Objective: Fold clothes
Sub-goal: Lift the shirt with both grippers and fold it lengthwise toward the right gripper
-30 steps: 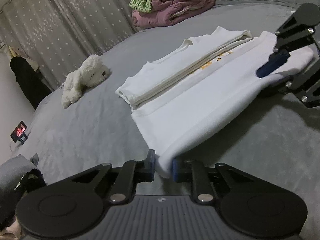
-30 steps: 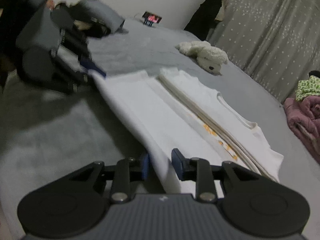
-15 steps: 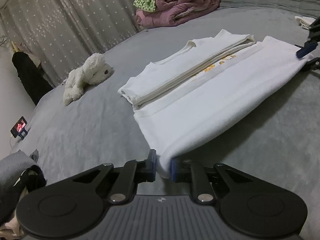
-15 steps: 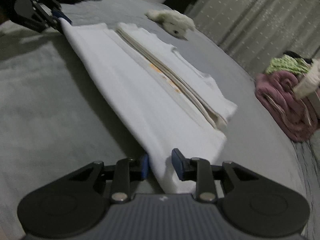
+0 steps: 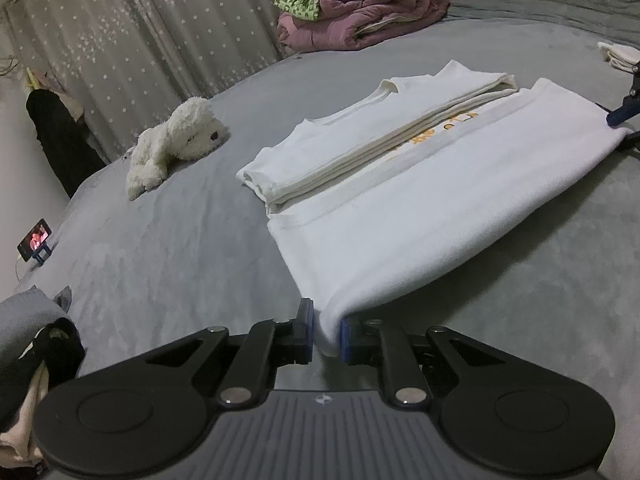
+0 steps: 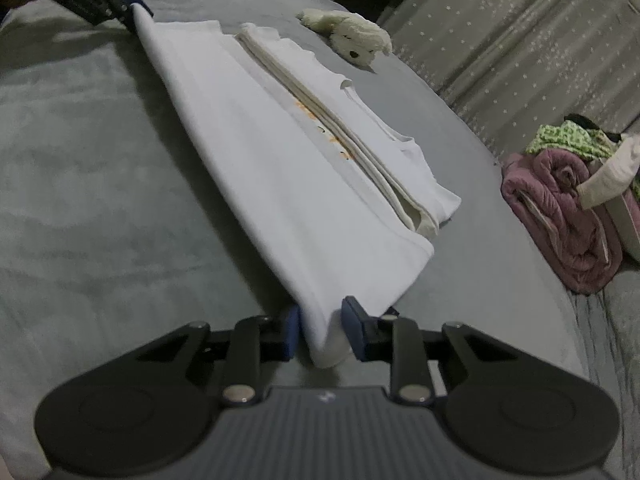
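Your left claw [image 5: 325, 334] is clamped on one corner of the white T-shirt [image 5: 420, 216], the cloth pinched between its blue pads. Your right claw [image 6: 320, 332] grips the opposite corner of the same edge in the same way, and that edge runs taut and raised between the two. The T-shirt lies on the grey bed [image 5: 160, 240]. The side of it away from your claws is already folded in as a long flat stack [image 5: 360, 148], and orange print [image 6: 324, 130] peeks out just beside that stack. In the left wrist view the right claw shows only as a blue tip at the T-shirt's far corner [image 5: 620, 114].

Beyond the T-shirt, past the folded stack, a white plush dog [image 5: 176, 140] lies on the bed, well apart from the cloth. Near the T-shirt's collar end sits a rolled mauve quilt [image 6: 568, 216] with a green patterned garment [image 6: 564, 140] on top.
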Demonstrator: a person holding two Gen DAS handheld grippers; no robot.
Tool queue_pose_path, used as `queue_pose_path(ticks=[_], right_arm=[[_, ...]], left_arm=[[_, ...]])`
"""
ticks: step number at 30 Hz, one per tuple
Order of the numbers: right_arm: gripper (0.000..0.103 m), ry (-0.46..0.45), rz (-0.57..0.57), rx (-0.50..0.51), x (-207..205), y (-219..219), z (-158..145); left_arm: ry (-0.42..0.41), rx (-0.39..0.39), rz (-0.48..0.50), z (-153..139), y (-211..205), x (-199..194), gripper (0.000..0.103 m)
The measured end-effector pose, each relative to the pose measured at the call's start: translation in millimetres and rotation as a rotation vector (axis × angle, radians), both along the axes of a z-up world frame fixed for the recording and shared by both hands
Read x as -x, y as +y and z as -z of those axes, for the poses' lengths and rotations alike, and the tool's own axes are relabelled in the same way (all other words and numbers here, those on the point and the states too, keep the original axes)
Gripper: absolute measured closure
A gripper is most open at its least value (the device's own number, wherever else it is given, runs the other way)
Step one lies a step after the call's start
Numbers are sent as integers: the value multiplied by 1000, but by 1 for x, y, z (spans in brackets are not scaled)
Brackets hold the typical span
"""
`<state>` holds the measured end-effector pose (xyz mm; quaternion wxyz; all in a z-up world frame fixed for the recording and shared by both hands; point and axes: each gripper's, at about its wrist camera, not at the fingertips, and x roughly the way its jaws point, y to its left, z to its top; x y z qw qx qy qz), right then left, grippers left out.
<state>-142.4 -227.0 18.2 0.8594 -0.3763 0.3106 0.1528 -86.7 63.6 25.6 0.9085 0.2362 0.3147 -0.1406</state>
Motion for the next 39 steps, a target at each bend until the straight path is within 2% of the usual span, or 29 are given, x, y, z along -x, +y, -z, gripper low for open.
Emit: queue_pose_path(ticks=[4,6,7,15,19,26,33,39], right_arm=[[82,-16,-6,21,-1,1,2],[94,-28,-9,31,0,2,1],[95,-35,-10,36,1,2,1],[96,-103,-6,32,15,1,-16],[96,-108,-14,72,24,0,-18],[96,-102,-33,38,44,-3,-29],[96,-90,-31,-38,67,-5,-38],[96,-158,-10,-79,59,-7,-52]], left_arm=[[7,46,-21,-4,4,-2,90],[1,58,-27,-6,6,-1,90],[-4,61,-27,-7,6,0,90],[-7,82,-30,-15,8,7,93],[4,112,-19,-25,12,17,94],[-7,92,-5,-30,11,43,94],[-14,159,-16,-42,18,60,94],[-22,202,-45,-48,22,49,94]])
